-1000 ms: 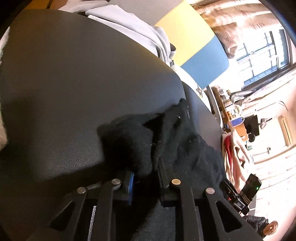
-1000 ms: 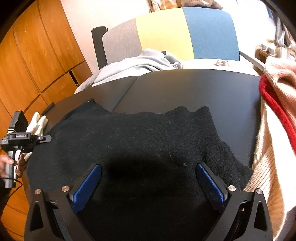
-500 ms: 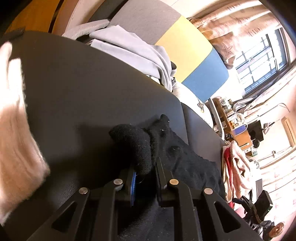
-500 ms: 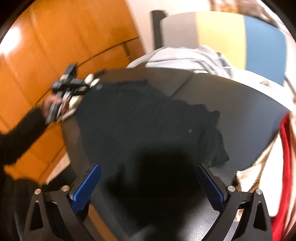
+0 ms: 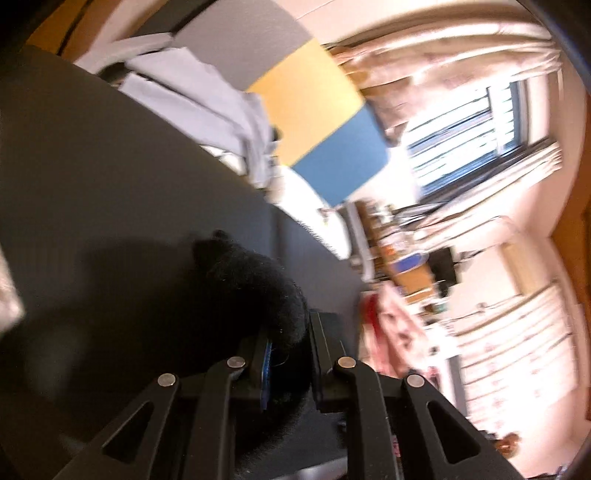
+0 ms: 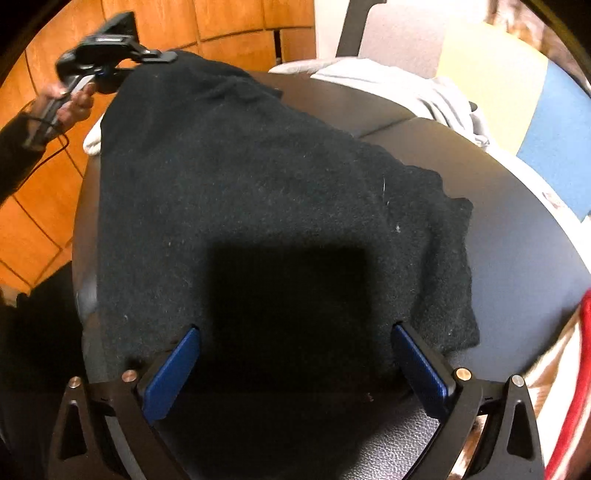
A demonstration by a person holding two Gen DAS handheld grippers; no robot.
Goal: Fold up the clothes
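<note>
A black knit garment (image 6: 258, 192) lies spread over the dark round table (image 6: 517, 229). Its far left corner is lifted off the table, and my left gripper (image 6: 122, 44), held in a person's hand, is shut on that corner. In the left wrist view, a bunched fold of the black garment (image 5: 251, 280) sticks out from between the pressed fingers of my left gripper (image 5: 291, 332). My right gripper (image 6: 295, 336) hangs over the near part of the garment. It is open wide, and nothing is pinched between its blue pads (image 6: 173, 369).
A pale grey garment (image 6: 406, 88) lies at the table's far side, before a chair back (image 6: 491, 74) of grey, yellow and blue. A red and cream striped cloth (image 6: 576, 376) lies at the right edge, a white cloth (image 6: 92, 140) under the lifted corner. Wooden panels (image 6: 221, 26) stand behind.
My left gripper has risen, pulling the pinched corner of the black garment up off the table. My right gripper has swung and rolled over the garment and stays open.
</note>
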